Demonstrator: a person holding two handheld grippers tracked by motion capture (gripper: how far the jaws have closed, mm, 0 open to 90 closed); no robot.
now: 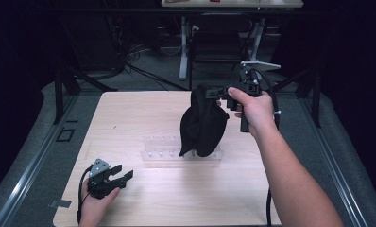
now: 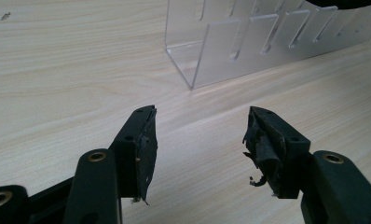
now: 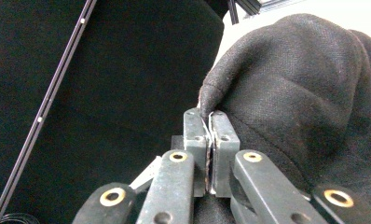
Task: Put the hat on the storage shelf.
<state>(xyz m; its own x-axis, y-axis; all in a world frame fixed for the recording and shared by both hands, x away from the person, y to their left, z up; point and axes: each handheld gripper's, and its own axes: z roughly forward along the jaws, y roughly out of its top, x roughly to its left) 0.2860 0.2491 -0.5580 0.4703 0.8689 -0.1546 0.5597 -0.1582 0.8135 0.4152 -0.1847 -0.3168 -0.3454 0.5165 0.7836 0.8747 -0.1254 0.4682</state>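
Note:
A black cloth bag hangs in the air above the table's middle, its lower end reaching the clear acrylic rack. My right gripper is shut on the bag's top edge, held high by the person's right hand. In the right gripper view the jaws pinch a fold of the black cloth at the right gripper. My left gripper rests low near the table's front left, open and holding nothing. In the left gripper view the left gripper faces the rack's corner.
The light wooden table has dark floor around it, with metal rails on both sides. A second table's legs and cables stand at the back. The bag's lower end shows past the rack's far end in the left gripper view.

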